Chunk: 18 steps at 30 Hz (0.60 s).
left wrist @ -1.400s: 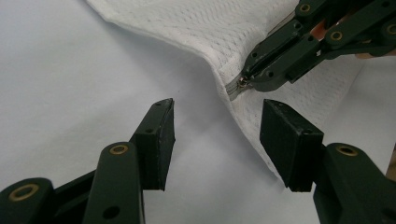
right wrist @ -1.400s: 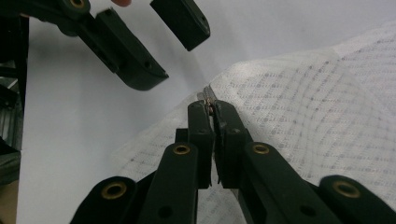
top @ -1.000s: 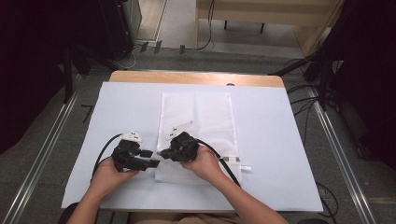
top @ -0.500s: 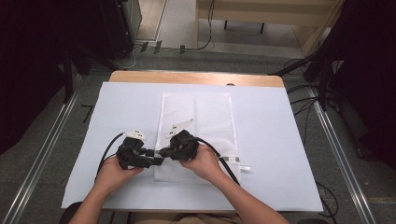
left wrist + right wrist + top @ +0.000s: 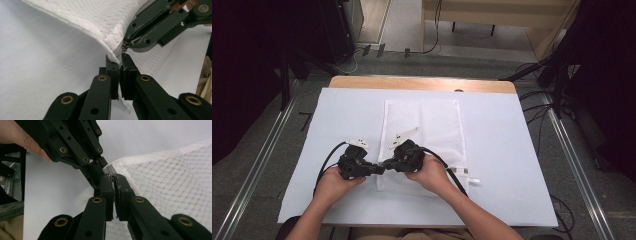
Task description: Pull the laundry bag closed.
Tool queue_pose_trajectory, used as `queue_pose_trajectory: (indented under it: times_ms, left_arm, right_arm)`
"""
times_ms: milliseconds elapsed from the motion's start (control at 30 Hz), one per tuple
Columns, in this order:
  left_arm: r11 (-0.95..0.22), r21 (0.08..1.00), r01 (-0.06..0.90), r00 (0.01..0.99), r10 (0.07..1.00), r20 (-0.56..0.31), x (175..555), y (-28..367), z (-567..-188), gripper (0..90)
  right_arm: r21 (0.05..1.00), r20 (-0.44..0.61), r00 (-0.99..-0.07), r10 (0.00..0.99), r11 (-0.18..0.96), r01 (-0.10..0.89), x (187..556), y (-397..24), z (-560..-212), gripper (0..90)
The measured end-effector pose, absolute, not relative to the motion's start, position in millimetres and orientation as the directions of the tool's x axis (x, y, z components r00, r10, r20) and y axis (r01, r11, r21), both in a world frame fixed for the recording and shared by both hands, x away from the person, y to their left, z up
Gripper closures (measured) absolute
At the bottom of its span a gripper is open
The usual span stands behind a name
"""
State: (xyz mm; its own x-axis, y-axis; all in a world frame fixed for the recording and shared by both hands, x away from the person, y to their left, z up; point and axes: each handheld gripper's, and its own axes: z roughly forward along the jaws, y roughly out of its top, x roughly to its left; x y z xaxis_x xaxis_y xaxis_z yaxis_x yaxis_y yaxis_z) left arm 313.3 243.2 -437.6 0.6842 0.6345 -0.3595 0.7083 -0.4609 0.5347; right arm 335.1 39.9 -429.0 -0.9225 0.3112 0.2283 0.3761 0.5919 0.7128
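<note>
High view: white mesh laundry bag [image 5: 422,142] flat at frame centre on the white sheet over the desk [image 5: 422,83]; left gripper [image 5: 377,169] and right gripper [image 5: 388,163] meeting tip to tip at the bag's lower-left corner. Left jaws, spread a second ago, just closing on the mesh; likely ready now to draw the zip open.

Left gripper view: jaws pressed together, pinching the bag's corner edge at frame centre; right gripper [image 5: 126,46] at upper right, nipping the zipper pull [image 5: 124,48].

Right gripper view: jaws pinching the zipper pull [image 5: 112,175] at centre. No brand, label or writing readable.
</note>
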Motion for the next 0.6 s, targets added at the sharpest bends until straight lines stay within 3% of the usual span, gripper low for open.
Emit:
queue_pose_trajectory:
  times_ms: [600]
  left_arm:
    - [-0.464,0.525,0.713,0.680,0.639,-0.359,313.3,244.5,-437.4,88.4]
  right_arm:
    - [0.712,0.163,-0.943,0.291,0.627,0.317,333.5,39.5,-433.3,88.1]
